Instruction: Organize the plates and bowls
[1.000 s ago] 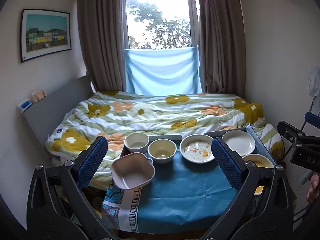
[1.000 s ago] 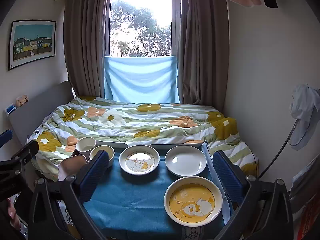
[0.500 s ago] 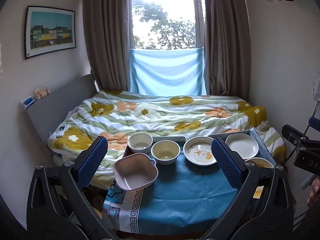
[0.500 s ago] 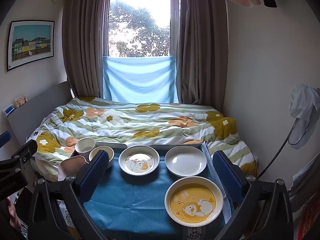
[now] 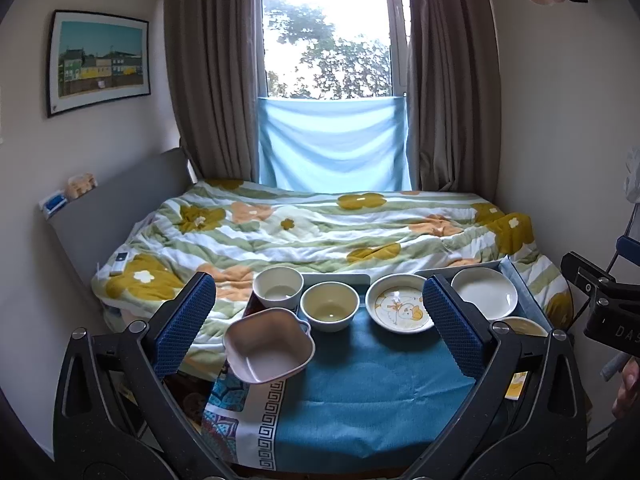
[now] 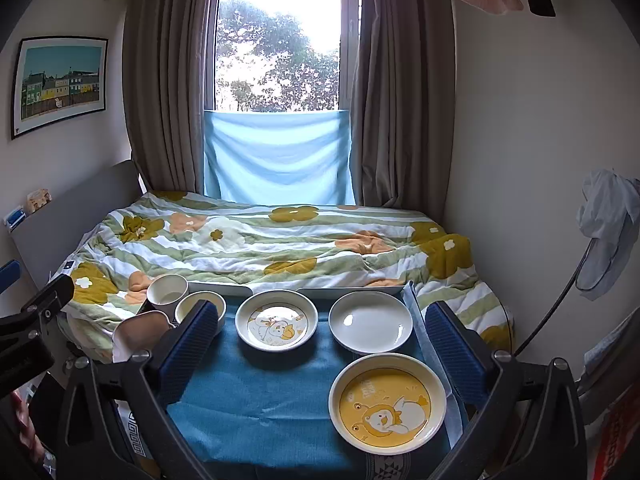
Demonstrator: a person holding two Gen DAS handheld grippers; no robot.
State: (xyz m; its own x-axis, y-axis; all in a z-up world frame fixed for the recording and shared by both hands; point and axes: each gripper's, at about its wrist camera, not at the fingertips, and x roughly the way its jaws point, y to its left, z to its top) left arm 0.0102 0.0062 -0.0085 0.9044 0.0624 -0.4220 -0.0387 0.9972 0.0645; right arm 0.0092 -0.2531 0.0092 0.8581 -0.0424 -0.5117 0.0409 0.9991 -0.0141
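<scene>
On the blue-clothed table [image 5: 360,396] stand a pink square bowl [image 5: 267,345], a white cup-bowl [image 5: 278,288], a cream bowl [image 5: 330,306], a duck-print white plate [image 5: 400,309] [image 6: 277,325], a plain white plate [image 5: 484,293] [image 6: 371,322] and a yellow duck plate [image 6: 387,402]. My left gripper [image 5: 320,330] is open and empty above the table's near side. My right gripper [image 6: 320,350] is open and empty, with the yellow plate between its fingers in view.
A bed with a flowered quilt [image 5: 320,232] lies right behind the table. Curtains and a window [image 5: 332,40] are at the back. Walls are close on both sides. A cloth hangs on a stand [image 6: 608,224] at the right.
The left wrist view has shifted slightly rightwards and back, so the dishes sit a little further right in frame. The right gripper has barely moved. Both stay open.
</scene>
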